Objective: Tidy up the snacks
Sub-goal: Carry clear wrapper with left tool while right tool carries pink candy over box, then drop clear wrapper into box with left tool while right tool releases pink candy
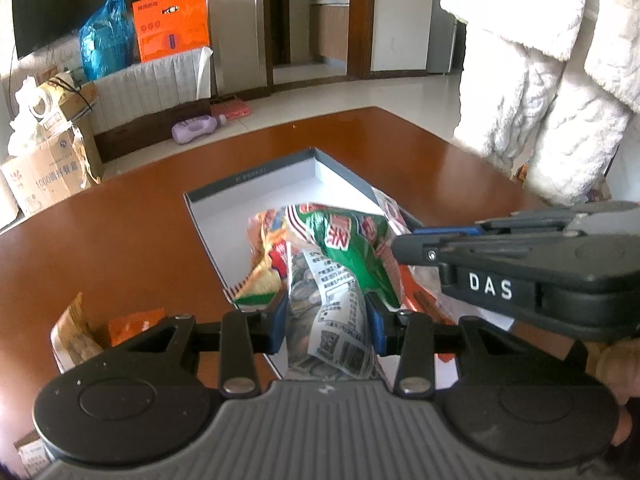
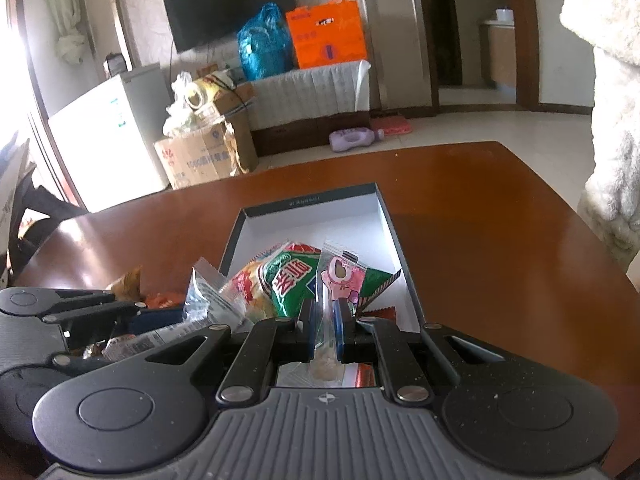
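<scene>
A shallow box (image 1: 256,178) with a white inside and dark rim lies on the brown table and also shows in the right wrist view (image 2: 308,216). Snack packets are piled in its near half. My left gripper (image 1: 326,318) is shut on a clear sunflower-seed packet (image 1: 332,312) with a white label, at the box's near edge. My right gripper (image 2: 325,330) is shut on a small clear bag with a pink cartoon print (image 2: 340,276), held upright over the box. A green snack bag (image 2: 290,280) lies beneath; it also shows in the left wrist view (image 1: 344,240).
Orange snack packets (image 1: 100,328) lie on the table (image 1: 120,220) left of the box. A person in a white fleece coat (image 1: 560,80) stands at the table's right. Beyond the table are cardboard boxes (image 2: 200,152), a purple bottle (image 2: 354,138) on the floor and a white fridge (image 2: 108,136).
</scene>
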Tool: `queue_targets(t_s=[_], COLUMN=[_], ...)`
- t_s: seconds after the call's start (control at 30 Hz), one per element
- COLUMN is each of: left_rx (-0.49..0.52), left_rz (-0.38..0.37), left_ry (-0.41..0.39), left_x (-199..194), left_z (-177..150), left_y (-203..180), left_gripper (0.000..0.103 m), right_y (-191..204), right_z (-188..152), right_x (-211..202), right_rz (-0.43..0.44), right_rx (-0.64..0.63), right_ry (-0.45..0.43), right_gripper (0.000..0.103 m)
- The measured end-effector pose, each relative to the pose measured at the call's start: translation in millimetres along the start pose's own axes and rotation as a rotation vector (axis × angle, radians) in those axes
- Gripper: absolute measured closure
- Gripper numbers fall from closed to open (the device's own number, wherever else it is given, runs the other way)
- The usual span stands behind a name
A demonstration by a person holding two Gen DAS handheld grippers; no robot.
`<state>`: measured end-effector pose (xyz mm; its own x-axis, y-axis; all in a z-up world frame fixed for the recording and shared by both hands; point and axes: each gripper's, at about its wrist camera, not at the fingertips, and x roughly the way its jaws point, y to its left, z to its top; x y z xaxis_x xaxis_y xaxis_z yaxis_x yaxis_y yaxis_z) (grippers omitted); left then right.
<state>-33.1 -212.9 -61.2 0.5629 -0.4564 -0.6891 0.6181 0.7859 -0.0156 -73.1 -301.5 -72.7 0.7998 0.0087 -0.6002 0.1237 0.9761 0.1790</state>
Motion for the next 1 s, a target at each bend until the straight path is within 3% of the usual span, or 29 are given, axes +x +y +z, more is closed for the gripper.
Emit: queue_targets(t_s=[0.57,0.77,0.9,1.0], left_rx=[0.031,0.036,0.032,0.038], left_rz=[-0.001,0.015,0.021,0.02], left_ry=[0.015,0.013,0.004,-0.005], left_x=[12,12,8,4], left_z=[-7,-6,-5,-4], left_y=[-7,-6,-5,-5], left_gripper=[0.064,0.058,0.044,0.043], right_y=[4,2,2,3], right_z=[-6,-6,-6,-5], right_x=[18,18,17,16], right_rz=[-0.015,-0.013,-0.007,-0.006], right_rx=[-0.024,-0.021,-0.013,-0.012], right_ry=[0.08,0.079,0.068,0.065], right_gripper=[0.086,0.08,0.078,0.075])
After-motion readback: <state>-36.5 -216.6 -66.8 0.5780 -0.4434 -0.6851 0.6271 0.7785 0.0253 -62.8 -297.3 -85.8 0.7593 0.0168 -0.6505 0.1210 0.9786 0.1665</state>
